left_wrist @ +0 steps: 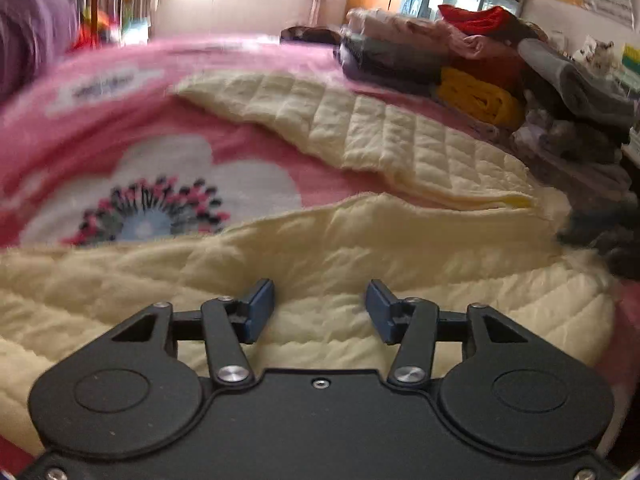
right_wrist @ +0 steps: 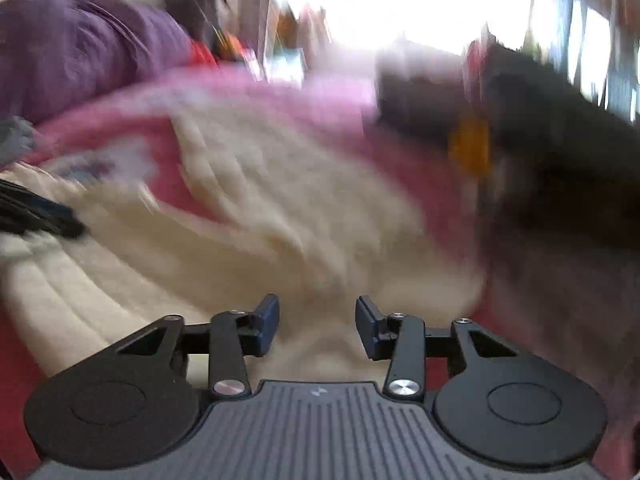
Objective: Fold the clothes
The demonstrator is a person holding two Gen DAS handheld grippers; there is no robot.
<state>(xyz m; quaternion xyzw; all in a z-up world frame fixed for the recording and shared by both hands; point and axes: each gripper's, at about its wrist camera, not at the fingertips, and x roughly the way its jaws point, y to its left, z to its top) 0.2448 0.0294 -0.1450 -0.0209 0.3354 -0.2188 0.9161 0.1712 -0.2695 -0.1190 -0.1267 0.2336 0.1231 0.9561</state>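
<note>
cream quilted garment, pink blanket, open fingers

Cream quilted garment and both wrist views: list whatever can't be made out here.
- Cream quilted garment: left wrist view, its near part hidden under the open left gripper.
- Right wrist view: motion blur smears the garment; open right gripper sharp.
- Clothes pile: individual items unclear, cut by the right edge.

No legible text anywhere.
</note>
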